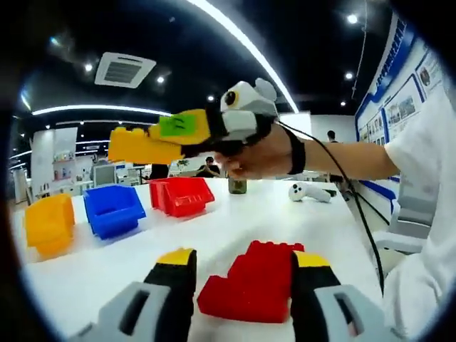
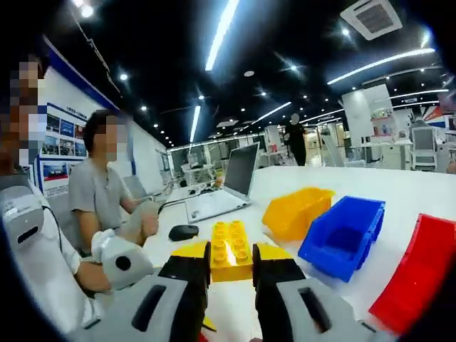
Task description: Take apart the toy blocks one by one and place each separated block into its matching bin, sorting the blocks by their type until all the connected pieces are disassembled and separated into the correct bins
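A dark ceiling with long light strips (image 1: 242, 39) and an air vent (image 1: 122, 69) hangs over the white desk (image 1: 285, 206); posters (image 1: 399, 107) line the wall.

Right gripper (image 1: 153, 139): grey body, black-and-yellow jaws, black cable trailing. Left gripper (image 1: 242, 285) matches. Person: white short sleeve (image 1: 420, 149), black wristband (image 1: 297, 151).

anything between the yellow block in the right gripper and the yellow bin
Nothing visible. The right gripper holds the yellow block above bare white table, and the yellow bin lies just ahead, open and unobstructed.
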`<control>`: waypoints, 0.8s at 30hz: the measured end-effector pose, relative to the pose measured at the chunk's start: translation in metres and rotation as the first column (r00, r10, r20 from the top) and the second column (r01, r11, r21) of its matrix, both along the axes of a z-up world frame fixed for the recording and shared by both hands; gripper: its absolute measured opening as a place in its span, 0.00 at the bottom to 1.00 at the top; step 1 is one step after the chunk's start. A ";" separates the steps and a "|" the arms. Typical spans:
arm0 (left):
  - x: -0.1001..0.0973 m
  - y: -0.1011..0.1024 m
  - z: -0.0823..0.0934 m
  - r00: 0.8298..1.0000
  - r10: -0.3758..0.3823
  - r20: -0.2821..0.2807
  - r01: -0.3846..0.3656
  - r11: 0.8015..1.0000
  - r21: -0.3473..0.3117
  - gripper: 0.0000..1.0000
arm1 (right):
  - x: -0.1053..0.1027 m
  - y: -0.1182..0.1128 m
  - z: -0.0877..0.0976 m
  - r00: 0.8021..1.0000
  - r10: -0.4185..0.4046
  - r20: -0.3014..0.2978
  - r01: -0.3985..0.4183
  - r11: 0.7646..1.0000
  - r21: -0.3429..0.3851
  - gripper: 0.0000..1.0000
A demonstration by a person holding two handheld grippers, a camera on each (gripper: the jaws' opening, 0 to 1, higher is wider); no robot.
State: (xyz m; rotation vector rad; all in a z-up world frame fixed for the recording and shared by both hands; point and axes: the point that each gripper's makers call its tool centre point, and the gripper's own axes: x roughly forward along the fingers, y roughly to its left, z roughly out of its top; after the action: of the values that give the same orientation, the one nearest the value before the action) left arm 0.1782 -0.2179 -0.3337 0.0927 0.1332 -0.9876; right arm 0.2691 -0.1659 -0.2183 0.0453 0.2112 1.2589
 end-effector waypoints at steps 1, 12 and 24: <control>0.000 0.000 0.000 1.000 0.004 -0.001 -0.004 1.000 -0.003 0.53 | 0.008 0.011 0.005 1.000 -0.017 0.014 0.017 1.000 -0.008 0.24; 0.005 0.004 -0.001 0.999 0.042 0.018 -0.042 0.999 0.013 0.53 | 0.106 0.092 0.007 0.976 -0.217 -0.029 0.212 0.970 -0.117 0.24; 0.003 0.005 0.000 0.999 0.044 0.012 -0.044 0.999 -0.004 0.51 | 0.176 0.135 -0.021 0.928 -0.373 -0.003 0.365 0.910 -0.199 0.25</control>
State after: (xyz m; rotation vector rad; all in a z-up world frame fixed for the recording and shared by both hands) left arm 0.1811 -0.2130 -0.3335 0.0919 0.1213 -0.9429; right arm 0.4450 -0.0307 -0.2395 -0.0565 0.3440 0.8547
